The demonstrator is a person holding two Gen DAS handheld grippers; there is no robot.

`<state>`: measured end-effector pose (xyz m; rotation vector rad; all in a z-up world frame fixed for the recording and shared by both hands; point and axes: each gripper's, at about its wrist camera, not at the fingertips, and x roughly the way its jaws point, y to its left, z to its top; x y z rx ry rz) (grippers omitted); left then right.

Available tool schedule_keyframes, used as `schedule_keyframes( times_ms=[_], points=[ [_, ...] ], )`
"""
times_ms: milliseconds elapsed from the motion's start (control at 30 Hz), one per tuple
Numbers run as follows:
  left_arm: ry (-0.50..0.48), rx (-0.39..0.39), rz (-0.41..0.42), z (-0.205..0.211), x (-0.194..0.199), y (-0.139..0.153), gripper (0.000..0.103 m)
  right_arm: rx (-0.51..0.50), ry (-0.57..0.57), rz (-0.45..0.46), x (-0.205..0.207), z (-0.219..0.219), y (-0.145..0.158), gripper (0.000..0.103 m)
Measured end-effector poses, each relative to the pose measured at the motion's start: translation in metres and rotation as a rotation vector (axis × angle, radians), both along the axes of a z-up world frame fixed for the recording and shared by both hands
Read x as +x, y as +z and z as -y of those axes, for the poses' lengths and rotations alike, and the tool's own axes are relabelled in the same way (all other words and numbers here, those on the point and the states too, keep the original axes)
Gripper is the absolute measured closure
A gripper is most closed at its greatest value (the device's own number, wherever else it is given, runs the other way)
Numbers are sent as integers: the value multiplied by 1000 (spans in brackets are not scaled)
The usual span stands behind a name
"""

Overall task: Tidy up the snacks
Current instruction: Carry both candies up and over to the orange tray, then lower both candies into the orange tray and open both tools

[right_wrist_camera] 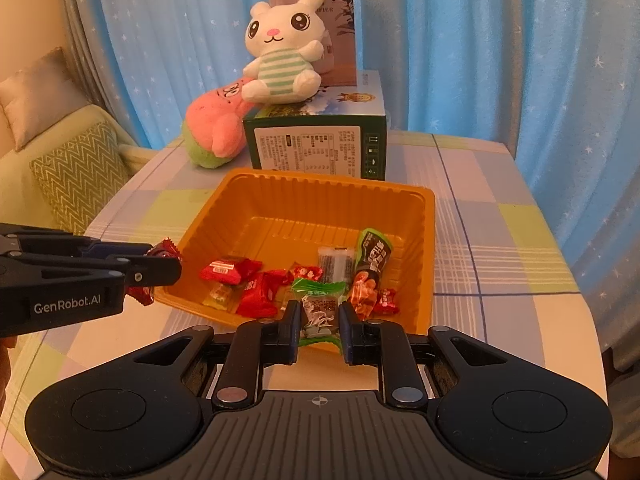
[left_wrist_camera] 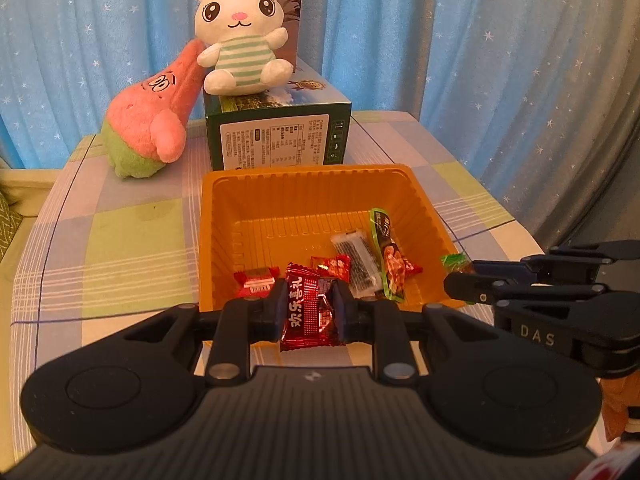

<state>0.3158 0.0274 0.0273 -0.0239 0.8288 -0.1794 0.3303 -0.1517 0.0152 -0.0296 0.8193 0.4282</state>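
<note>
Nearest my left-wrist camera, my left gripper [left_wrist_camera: 307, 305] is clamped on a dark red foil snack packet [left_wrist_camera: 307, 312] printed with white Chinese characters, held upright between the pads at the near rim of the orange plastic tray [left_wrist_camera: 256, 200]. My right gripper [right_wrist_camera: 320, 314] is likewise closed on a green-edged candy packet with a grey label [right_wrist_camera: 318, 312], over the tray's near edge. Each gripper shows at the side of the other's view: the right one [left_wrist_camera: 460, 280] beside the tray's right rim with a green wrapper at its tip, the left one [right_wrist_camera: 160, 270] beside the tray's left rim with the red packet.

Inside the tray lie several wrapped snacks: a small red-and-white candy [left_wrist_camera: 256, 283], a clear packet with black print [left_wrist_camera: 358, 264] and a long green-trimmed packet [left_wrist_camera: 390, 256]. The tray rests on a table under a pastel checked cloth [left_wrist_camera: 120, 240].

Just behind the tray stands a green carton with a white label [left_wrist_camera: 278, 142]; a white plush rabbit in a striped shirt [left_wrist_camera: 240, 36] sits on it, backed by a taller box [left_wrist_camera: 290, 16]. A pink starfish plush [left_wrist_camera: 154, 120] leans against the carton's left side. Blue star-print curtains [left_wrist_camera: 480, 40] hang behind
</note>
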Motion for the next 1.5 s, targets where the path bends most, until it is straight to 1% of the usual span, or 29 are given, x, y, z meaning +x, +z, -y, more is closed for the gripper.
schedule_keyframes(
  times_ms=[100,467,700,1000,1167,1367,1467,1500],
  points=[
    [-1,6,-3,-1,10,-3,82,-10,6,-1,9,-4,-3,83],
    [18,-20,-46,-11,45,-23,82,-26,20,-15,42,-16,-17,83],
    [30,-31,-62,-15,67,-31,82,-38,24,-15,63,-22,-24,83],
    [43,-20,-74,-21,90,-39,82,-45,25,-11,86,-27,-25,83],
    [56,-23,-84,-25,101,-44,81,-48,26,-15,96,-29,-29,83],
    [62,-30,-90,-26,112,-49,81,-29,13,-25,104,-27,-32,83],
    [60,-48,-91,-26,117,-52,81,-24,11,-28,107,-25,-34,83],
    [56,-59,-88,-26,118,-53,79,-23,10,-30,107,-25,-35,83]
  ],
)
